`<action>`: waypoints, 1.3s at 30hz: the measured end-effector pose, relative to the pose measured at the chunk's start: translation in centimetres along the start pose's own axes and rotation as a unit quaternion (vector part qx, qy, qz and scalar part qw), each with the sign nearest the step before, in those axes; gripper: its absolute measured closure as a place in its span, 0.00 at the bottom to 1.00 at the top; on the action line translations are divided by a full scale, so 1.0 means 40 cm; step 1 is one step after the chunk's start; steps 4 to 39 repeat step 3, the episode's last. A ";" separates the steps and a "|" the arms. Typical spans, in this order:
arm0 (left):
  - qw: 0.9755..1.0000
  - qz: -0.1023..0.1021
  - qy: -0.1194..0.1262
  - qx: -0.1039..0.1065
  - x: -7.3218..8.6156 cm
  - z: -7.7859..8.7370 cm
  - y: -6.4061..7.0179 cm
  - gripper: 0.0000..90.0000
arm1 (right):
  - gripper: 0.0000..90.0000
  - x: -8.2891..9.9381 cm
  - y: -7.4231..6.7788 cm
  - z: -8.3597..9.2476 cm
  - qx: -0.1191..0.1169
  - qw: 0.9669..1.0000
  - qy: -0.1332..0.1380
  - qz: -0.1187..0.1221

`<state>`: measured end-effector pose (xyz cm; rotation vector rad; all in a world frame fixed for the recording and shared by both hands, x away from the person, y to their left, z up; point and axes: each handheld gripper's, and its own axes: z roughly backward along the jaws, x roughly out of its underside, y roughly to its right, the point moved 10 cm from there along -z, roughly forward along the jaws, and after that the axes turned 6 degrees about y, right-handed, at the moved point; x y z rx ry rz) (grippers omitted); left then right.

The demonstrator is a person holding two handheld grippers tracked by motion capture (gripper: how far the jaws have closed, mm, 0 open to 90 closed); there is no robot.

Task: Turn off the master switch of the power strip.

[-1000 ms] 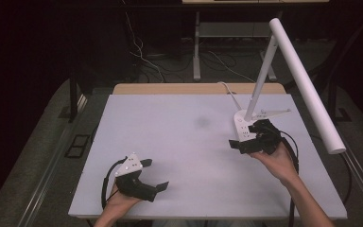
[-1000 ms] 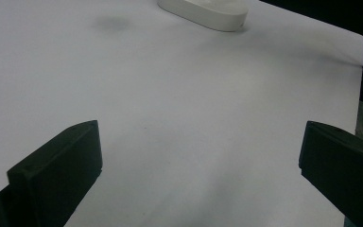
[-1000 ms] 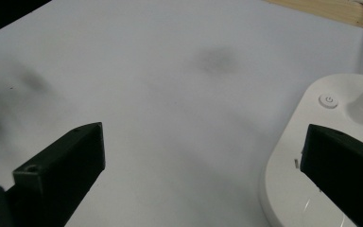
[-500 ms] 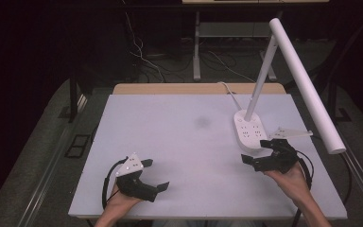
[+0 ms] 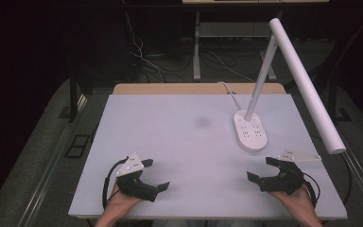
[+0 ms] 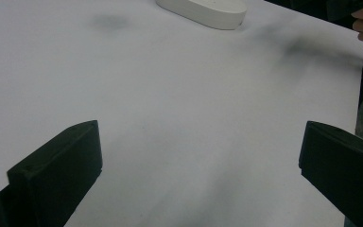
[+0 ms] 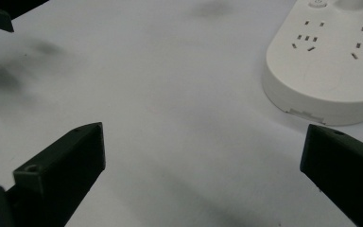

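Lamp base (image 5: 250,131), a white oval plate with rows of socket slots, sits on the right half of the white table (image 5: 194,142), well apart from the left gripper (image 5: 152,175) and near, but not touching, the right gripper (image 5: 264,169).

At the near left edge, the left gripper lies low over the table, held by a hand (image 5: 120,201) that comes in from the bottom; a grey three-cornered plate tops it and a black cable loops beside it. Its jaws stand wide apart with nothing between them, pointing toward the table's middle. In the left gripper view the base (image 6: 203,9) shows far off at the top.

A faint dark smudge (image 5: 202,122) marks the table's centre; it may be a stain or a shadow.

From the base a white stem (image 5: 261,75) rises tilted to a long white bar (image 5: 307,85) that slopes down over the right edge.

At the near right, the right gripper rests in the other hand (image 5: 295,201), jaws spread and empty, angled leftward. In the right gripper view the base (image 7: 331,61) lies just beyond the farther jaw.
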<state>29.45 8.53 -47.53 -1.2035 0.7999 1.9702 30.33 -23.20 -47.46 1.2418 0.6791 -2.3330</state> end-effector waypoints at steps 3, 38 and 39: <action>1.000 0.000 0.000 0.000 0.000 0.000 0.000 0.00 | 0.00 0.007 0.001 0.000 0.000 1.000 0.004 0.007; 1.000 0.000 0.000 0.000 0.000 0.000 0.000 0.00 | 0.00 0.007 0.001 0.000 0.000 1.000 0.004 0.007; 1.000 0.000 0.000 0.000 0.000 0.000 0.000 0.00 | 0.00 0.007 0.001 0.000 0.000 1.000 0.004 0.007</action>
